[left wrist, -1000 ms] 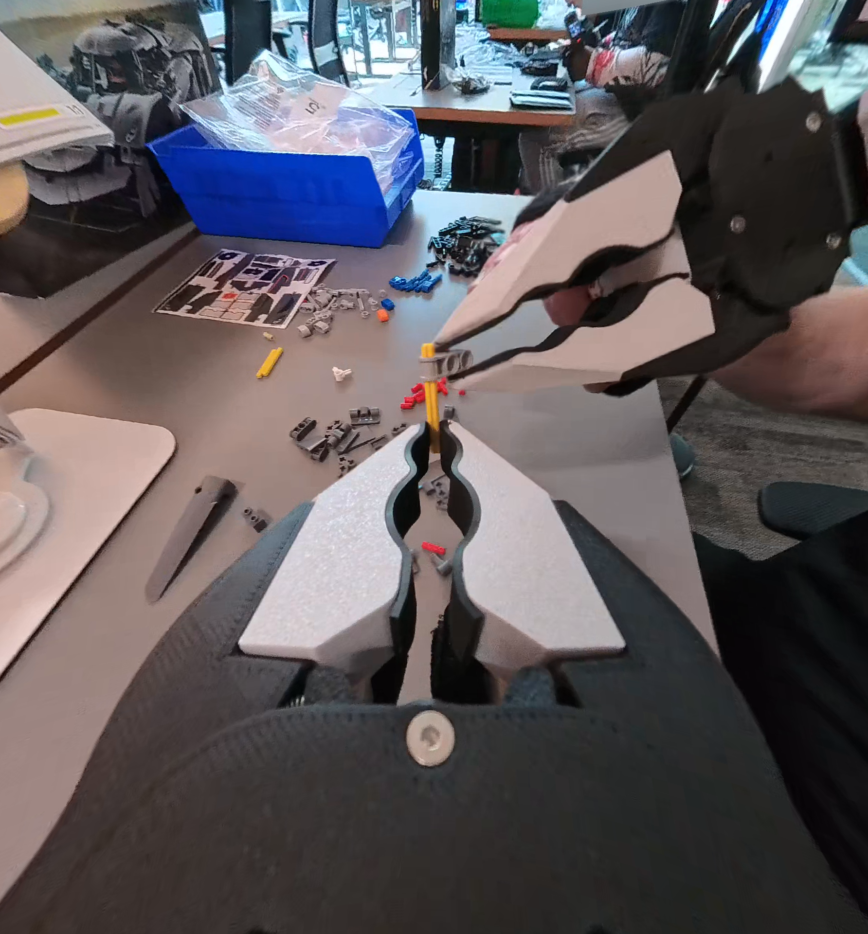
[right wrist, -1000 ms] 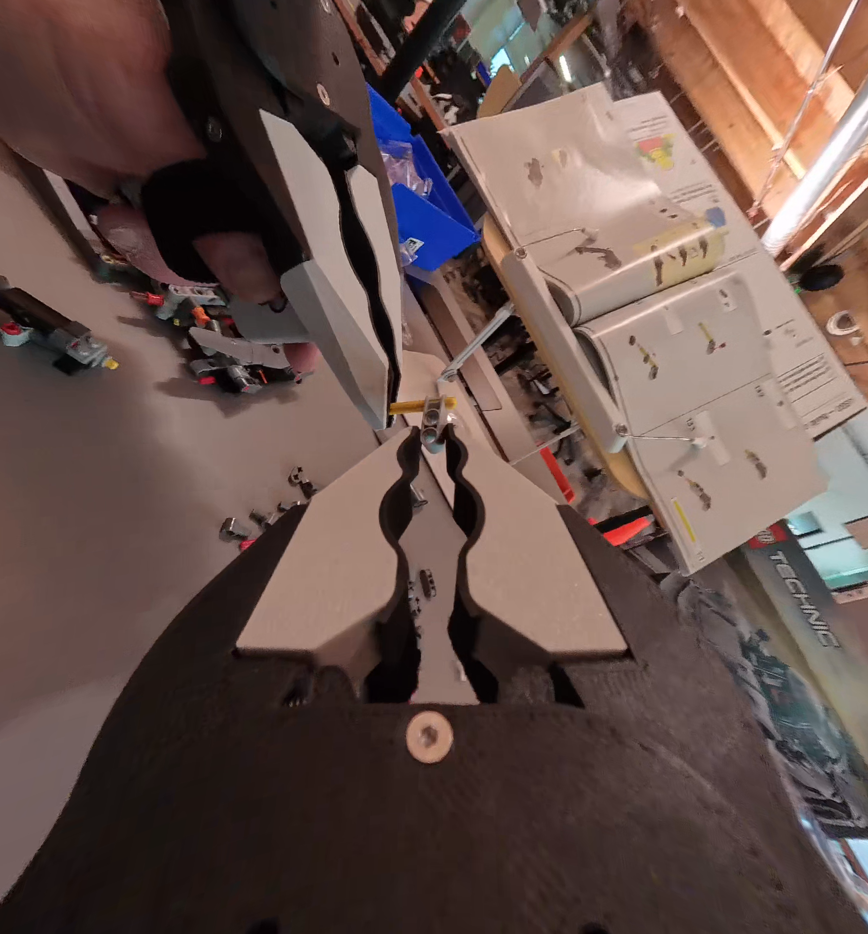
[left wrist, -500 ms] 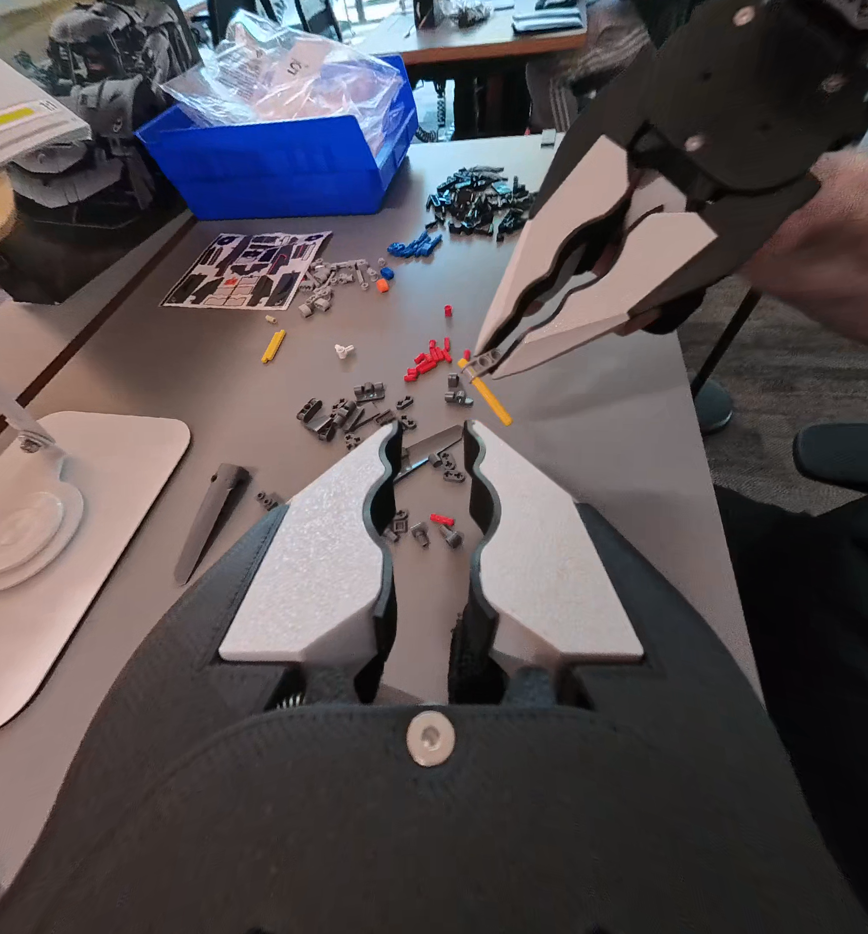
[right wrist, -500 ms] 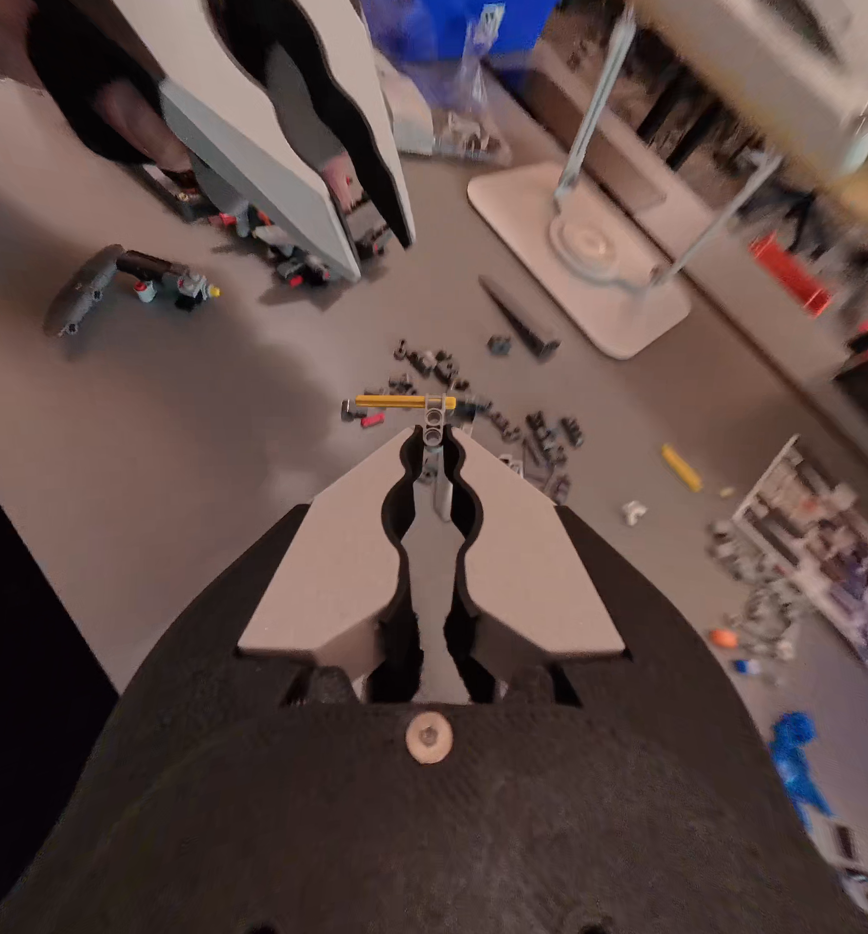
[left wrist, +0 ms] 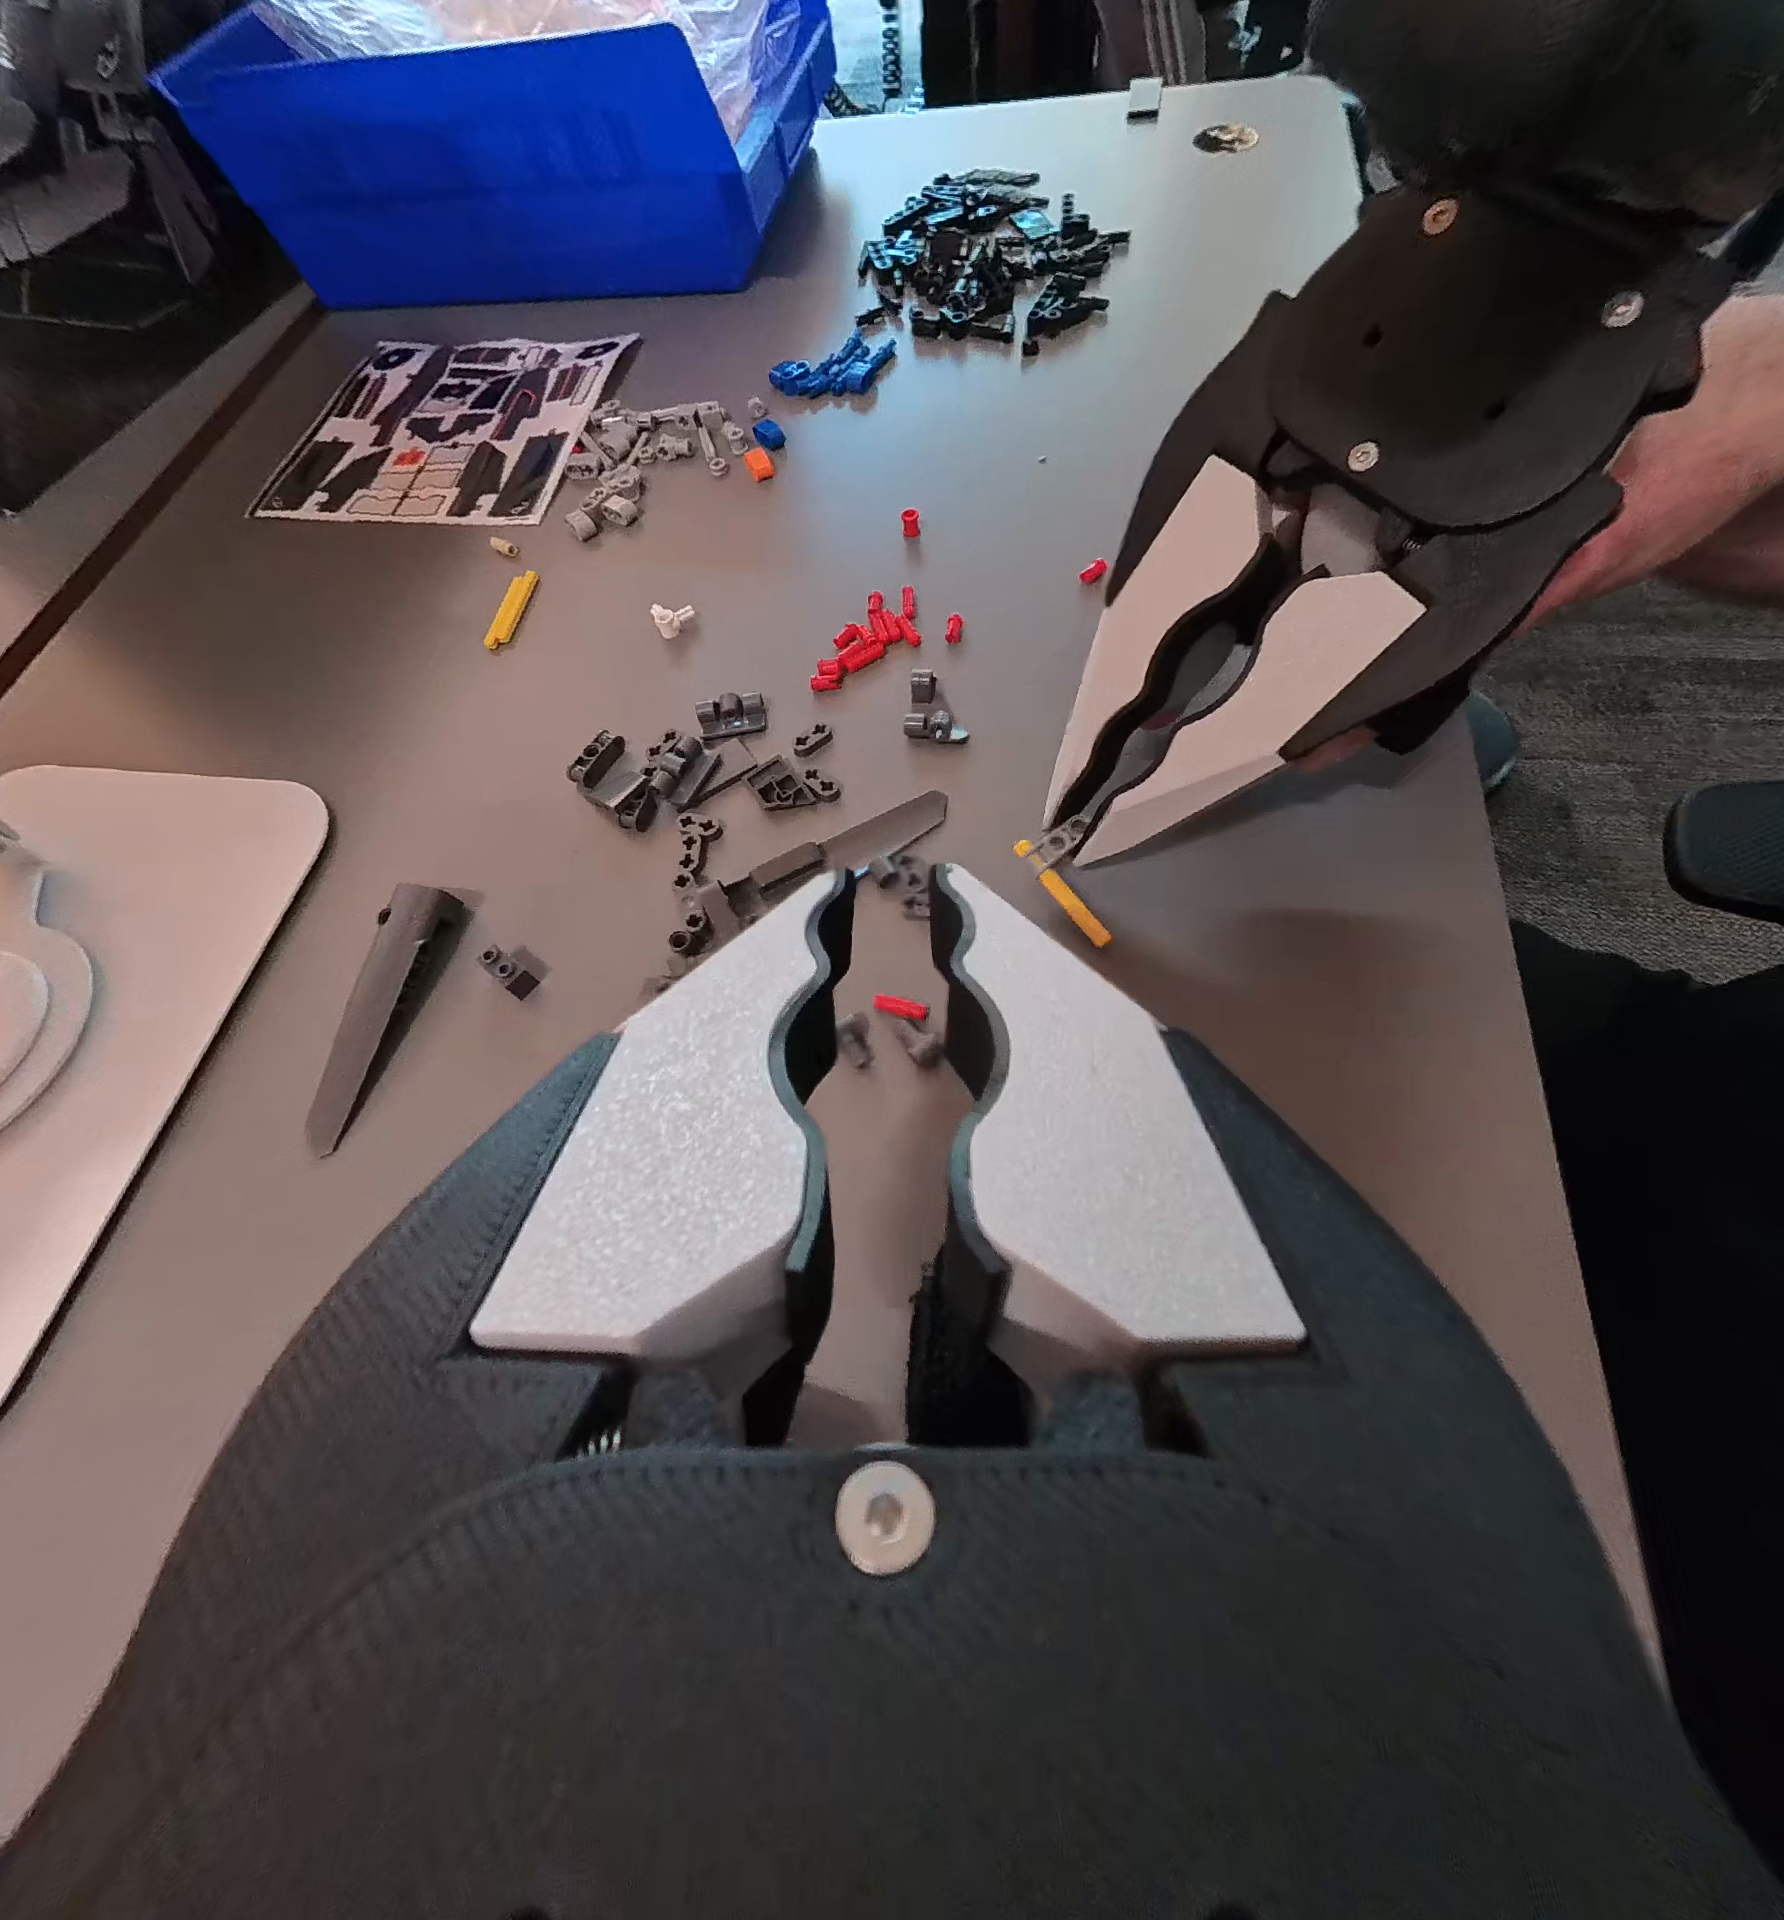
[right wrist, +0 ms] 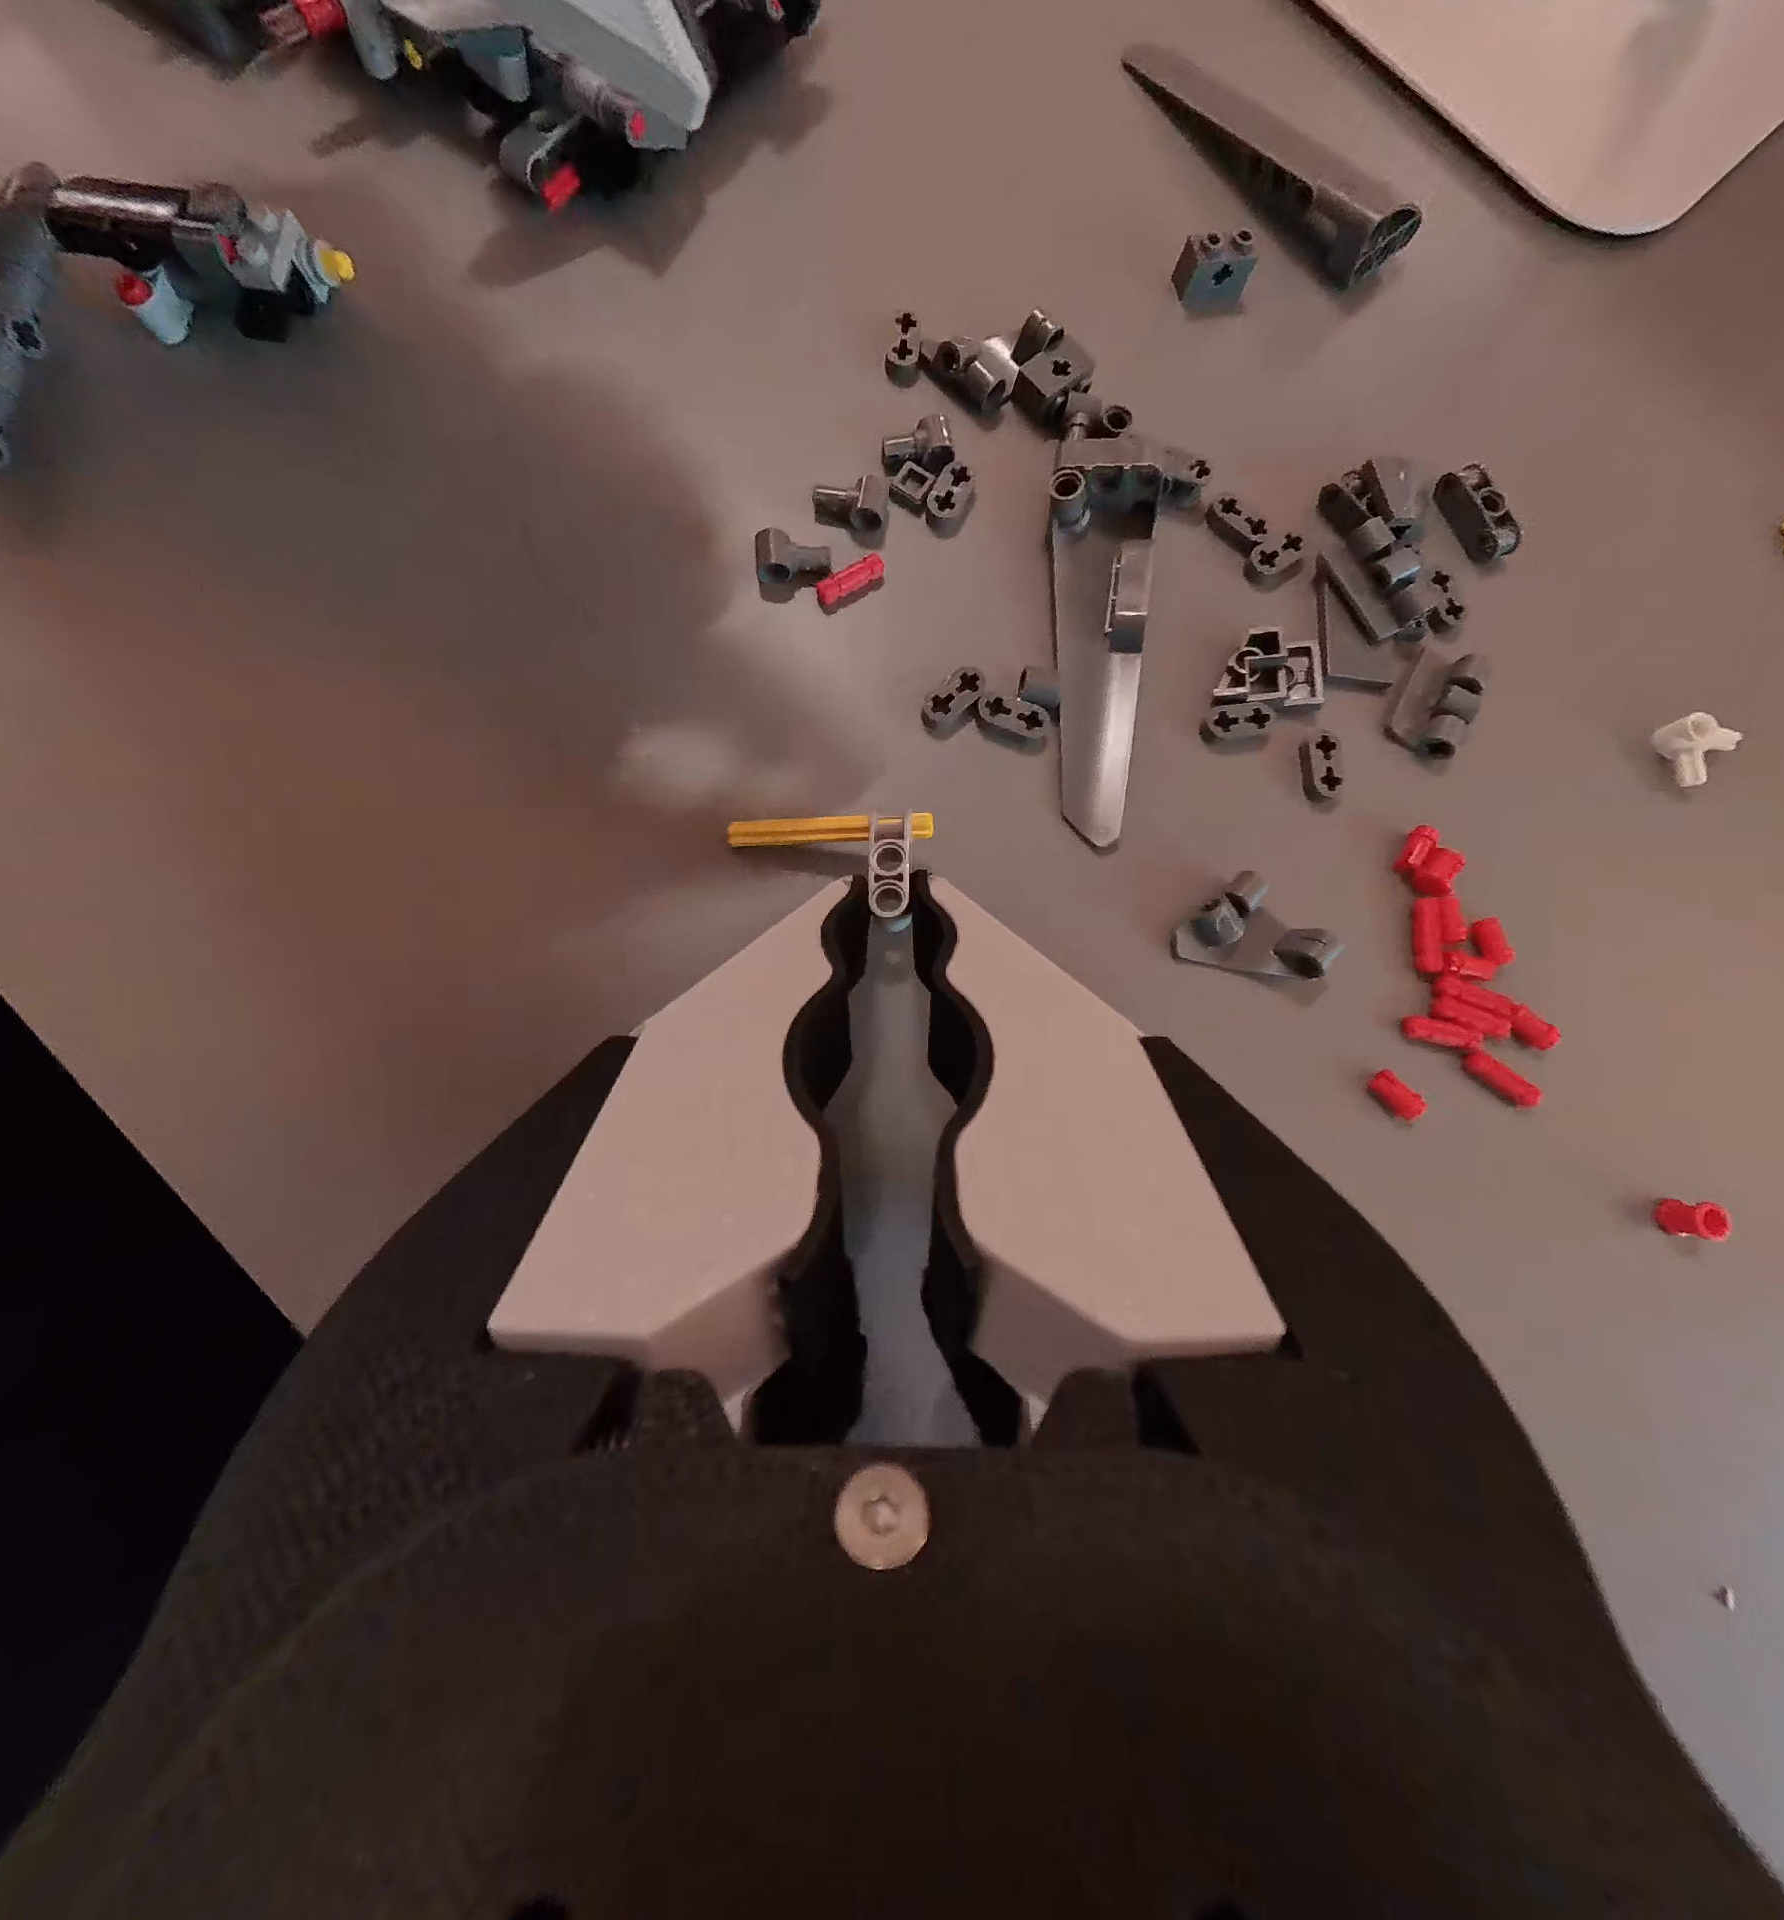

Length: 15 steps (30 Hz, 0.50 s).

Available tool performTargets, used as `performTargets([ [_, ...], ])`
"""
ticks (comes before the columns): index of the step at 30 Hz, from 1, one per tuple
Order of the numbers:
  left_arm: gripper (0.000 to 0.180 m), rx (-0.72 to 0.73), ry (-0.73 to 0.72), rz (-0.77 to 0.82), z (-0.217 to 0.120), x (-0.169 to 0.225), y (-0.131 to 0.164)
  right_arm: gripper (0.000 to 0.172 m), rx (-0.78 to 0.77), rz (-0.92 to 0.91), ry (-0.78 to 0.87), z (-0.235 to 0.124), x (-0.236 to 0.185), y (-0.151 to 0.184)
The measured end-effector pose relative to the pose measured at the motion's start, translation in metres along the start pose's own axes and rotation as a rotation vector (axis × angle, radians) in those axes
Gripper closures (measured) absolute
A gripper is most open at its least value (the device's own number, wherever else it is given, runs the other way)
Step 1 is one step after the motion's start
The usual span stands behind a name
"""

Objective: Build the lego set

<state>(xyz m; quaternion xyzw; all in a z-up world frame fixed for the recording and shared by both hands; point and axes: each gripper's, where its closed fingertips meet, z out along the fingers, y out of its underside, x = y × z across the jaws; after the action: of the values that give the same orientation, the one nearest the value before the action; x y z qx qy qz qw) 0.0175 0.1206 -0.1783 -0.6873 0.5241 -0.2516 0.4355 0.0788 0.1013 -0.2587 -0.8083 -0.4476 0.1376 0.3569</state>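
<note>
While partly cropped, blue bin holds, apparently, plastic bags.

Bin behind parts on table

Grey table strewn with small bricks

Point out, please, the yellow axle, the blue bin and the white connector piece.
yellow axle point(right wrist: 805, 830), right wrist view, mid shaft.
blue bin point(left wrist: 514, 197), left wrist view, front wall.
white connector piece point(right wrist: 1693, 746), right wrist view, its body.
</note>
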Motion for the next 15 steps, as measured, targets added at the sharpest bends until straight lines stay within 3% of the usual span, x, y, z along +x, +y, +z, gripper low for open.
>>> performTargets([
  [9,0.165,-0.009,0.07,-0.023,0.004,0.009,0.004,0.155,-0.018,-0.021,0.011,-0.001,0.0,0.004],
  [15,0.165,-0.006,0.048,0.002,0.003,0.009,0.002,0.151,0.031,-0.032,0.047,-0.03,0.015,-0.003],
])
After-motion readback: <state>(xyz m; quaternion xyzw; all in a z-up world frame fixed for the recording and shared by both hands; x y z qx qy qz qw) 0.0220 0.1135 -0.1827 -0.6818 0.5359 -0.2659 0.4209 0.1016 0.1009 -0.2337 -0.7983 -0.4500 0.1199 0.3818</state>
